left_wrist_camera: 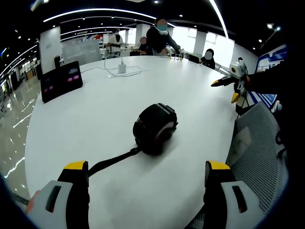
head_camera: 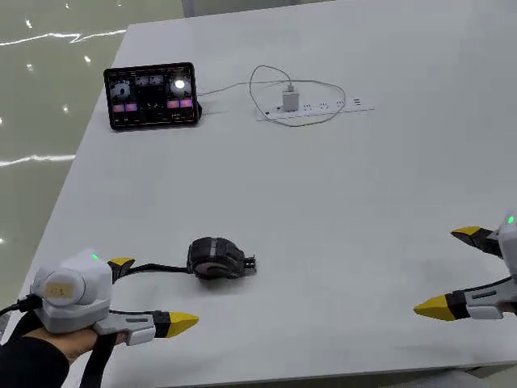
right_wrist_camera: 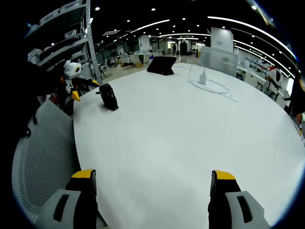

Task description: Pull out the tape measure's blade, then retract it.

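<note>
Table [head_camera: 339, 210], one tape measure [head_camera: 216, 259], two spread claws [head_camera: 153, 292] [head_camera: 446, 270]

Black tape measure [head_camera: 216, 259] on a white table [head_camera: 339, 202]; left tool [head_camera: 152, 292] and right tool [head_camera: 449, 270] yellow-tipped.

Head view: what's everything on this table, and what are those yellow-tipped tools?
round tape measure: one, black and dark grey, near left of the table, a black strap trailing left from it
tablet with lit screen: one, black, propped up at the far left
power strip: one, white, far centre
plug-in charger: one, white, standing on the power strip
cable: one, white, looping from the charger towards the tablet
flat table: one, white, under everything
left gripper: one, white with yellow tips, open, near left, just short of the tape measure
right gripper: one, same colours, open, near right edge
person's hand: one, holding the left gripper
</note>
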